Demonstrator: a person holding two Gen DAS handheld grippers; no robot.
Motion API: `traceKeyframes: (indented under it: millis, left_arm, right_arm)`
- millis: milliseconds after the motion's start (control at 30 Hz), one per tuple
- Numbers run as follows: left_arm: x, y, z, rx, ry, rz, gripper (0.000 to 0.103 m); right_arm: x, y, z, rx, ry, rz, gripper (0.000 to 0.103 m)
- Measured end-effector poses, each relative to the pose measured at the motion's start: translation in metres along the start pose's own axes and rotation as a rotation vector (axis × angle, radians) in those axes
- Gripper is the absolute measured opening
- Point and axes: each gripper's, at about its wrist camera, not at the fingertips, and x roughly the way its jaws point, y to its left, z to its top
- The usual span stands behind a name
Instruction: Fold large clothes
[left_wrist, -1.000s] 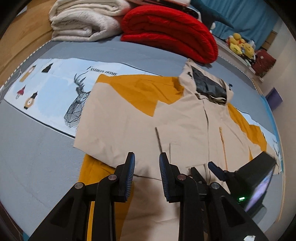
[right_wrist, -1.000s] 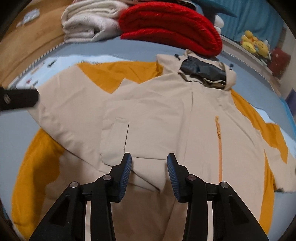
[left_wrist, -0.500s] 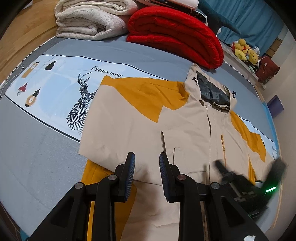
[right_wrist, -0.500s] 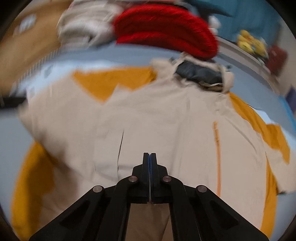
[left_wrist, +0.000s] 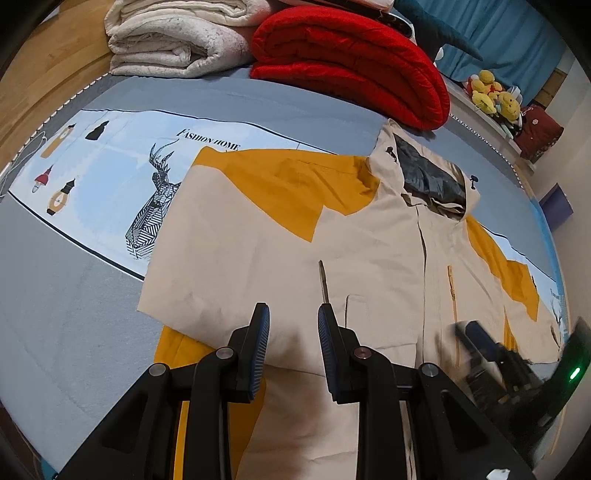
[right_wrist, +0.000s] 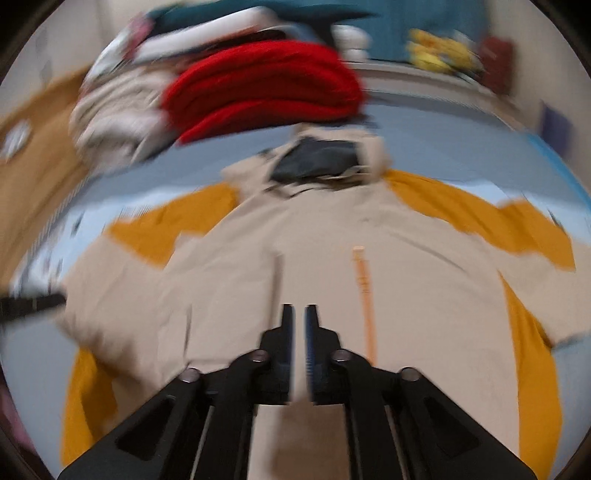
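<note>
Left hand-held gripper (left_wrist: 293, 345): released, jaws wide apart, hovering low over the near part of the jacket with nothing between them.
Right hand-held gripper (right_wrist: 299, 338): jaws nearly together with a thin gap showing; nothing visibly pinched, and its view is blurred, so whether any cloth is caught I cannot tell for sure.
Jacket (left_wrist: 369, 266): a beige and mustard hooded jacket lying front-up on the bed (left_wrist: 74, 325), hood towards the far side. One sleeve (left_wrist: 236, 236) is already laid across the chest; the other sleeve (right_wrist: 517, 236) lies spread out to the side.
Step in hand: judged, bringing in the spread sleeve and side panel before folding the length.
Doing it well: take the cloth near the cuff edge, lift only enough to clear the body, lay it flat across the front, and smooth creases before the next fold.
Printed bed sheet (left_wrist: 110, 177): a pale strip with a deer drawing, partly under the jacket.
Far items: a red folded quilt (left_wrist: 354, 62) beside a cream folded blanket (left_wrist: 173, 40), just beyond the hood.
Left wrist view only: sharp detail of the print, the yellow plush toys (left_wrist: 491, 98), and the other gripper at its right edge.
Right wrist view only: the whole spread sleeve and the orange chest zip (right_wrist: 364, 291).
</note>
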Motion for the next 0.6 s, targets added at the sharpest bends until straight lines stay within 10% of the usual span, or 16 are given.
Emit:
traceKeyframes:
  millis: [67, 267, 333, 400, 467, 600]
  left_arm:
    - [0.002, 0.001, -0.001, -0.003, 0.007, 0.001, 0.024]
    - [0.004, 0.006, 0.002, -0.005, 0.012, -0.005, 0.024]
    - [0.004, 0.008, 0.004, -0.013, 0.013, -0.008, 0.024]
    - [0.003, 0.01, 0.006, -0.019, 0.013, -0.011, 0.024]
    - [0.003, 0.01, 0.007, -0.019, 0.012, -0.014, 0.024]
    - [0.001, 0.008, 0.006, -0.013, 0.01, -0.015, 0.024]
  right_arm:
    - [0.008, 0.027, -0.008, -0.103, 0.025, 0.021, 0.068]
    - [0.044, 0.084, -0.038, -0.406, 0.099, -0.044, 0.072]
    - [0.054, 0.088, -0.047, -0.461, 0.115, -0.074, 0.067]
    - [0.056, 0.087, -0.047, -0.456, 0.11, -0.062, 0.024]
    - [0.05, 0.08, -0.043, -0.427, 0.088, -0.068, 0.005]
    - [0.027, 0.048, -0.015, -0.18, 0.007, 0.035, 0.002]
